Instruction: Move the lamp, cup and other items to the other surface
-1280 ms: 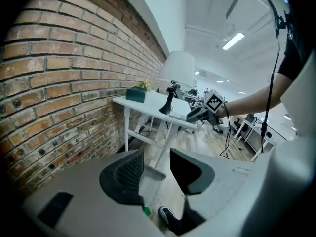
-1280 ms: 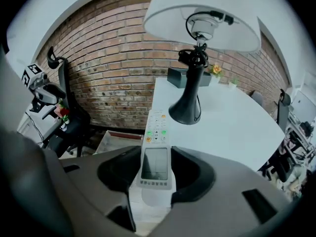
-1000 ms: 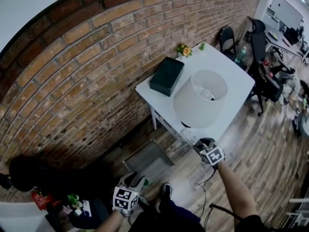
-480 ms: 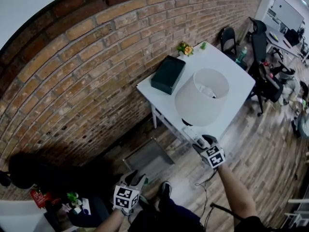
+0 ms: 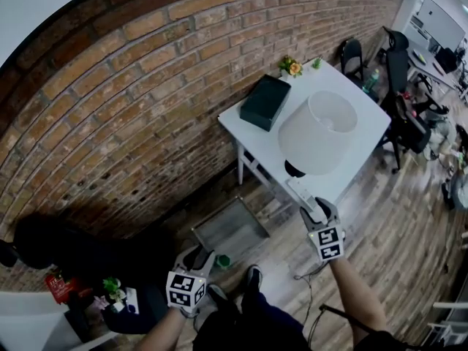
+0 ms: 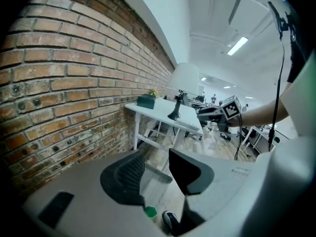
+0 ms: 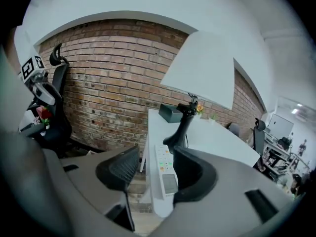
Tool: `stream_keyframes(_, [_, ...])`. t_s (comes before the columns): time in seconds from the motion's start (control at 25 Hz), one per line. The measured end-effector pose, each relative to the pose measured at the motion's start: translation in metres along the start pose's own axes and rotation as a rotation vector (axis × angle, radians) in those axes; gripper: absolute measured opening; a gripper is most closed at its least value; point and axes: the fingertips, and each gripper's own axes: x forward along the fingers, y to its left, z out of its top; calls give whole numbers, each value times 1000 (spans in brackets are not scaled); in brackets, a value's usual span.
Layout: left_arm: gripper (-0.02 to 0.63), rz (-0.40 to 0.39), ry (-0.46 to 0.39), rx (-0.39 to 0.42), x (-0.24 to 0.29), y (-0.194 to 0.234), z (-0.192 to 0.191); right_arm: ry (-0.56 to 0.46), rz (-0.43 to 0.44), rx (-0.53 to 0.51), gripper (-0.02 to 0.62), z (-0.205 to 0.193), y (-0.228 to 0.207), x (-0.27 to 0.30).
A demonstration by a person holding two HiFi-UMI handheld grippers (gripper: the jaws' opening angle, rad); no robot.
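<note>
A lamp with a white shade [image 5: 317, 132] and black stand [image 7: 180, 127] is upright on the white table [image 5: 351, 159]. Behind it are a dark box [image 5: 265, 102] and small flowers [image 5: 292, 67]. A white remote [image 7: 164, 170] lies at the table's near edge, between the jaws of my right gripper [image 7: 157, 157]. Those jaws have just been closing, with a gap left on the remote's left side. In the head view the right gripper [image 5: 316, 209] is level with that table edge. My left gripper [image 5: 203, 256], seen also in its own view [image 6: 155, 157], hangs over the floor, open and holding nothing.
A metal frame [image 5: 230, 229] lies on the wood floor by the brick wall [image 5: 131, 108], with a small green object [image 5: 222, 261] near a shoe [image 5: 252, 276]. A dark chair [image 5: 44, 247] and small plants [image 5: 113, 289] are at lower left. Office chairs [image 5: 398, 72] stand beyond the table.
My right gripper has risen from below the table edge to the remote, which now lies between its jaws. The left gripper has shifted slightly over the floor.
</note>
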Motion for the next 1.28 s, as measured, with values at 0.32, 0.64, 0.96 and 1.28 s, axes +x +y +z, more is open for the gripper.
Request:
stream_keyframes(0.32, [150, 40, 2, -15, -33, 26, -25, -65, 68, -86, 218, 18, 64, -5])
stream_keyframes(0.64, [150, 78, 22, -23, -46, 58, -66, -45, 203, -131, 222, 1, 142, 24])
stream_keyframes(0.96, [150, 101, 88, -16, -60, 75, -122, 102, 458, -222, 225, -59, 260, 60])
stream_keyframes(1.28, [150, 94, 141, -21, -53, 87, -170, 231, 646, -309, 245, -142, 363, 99])
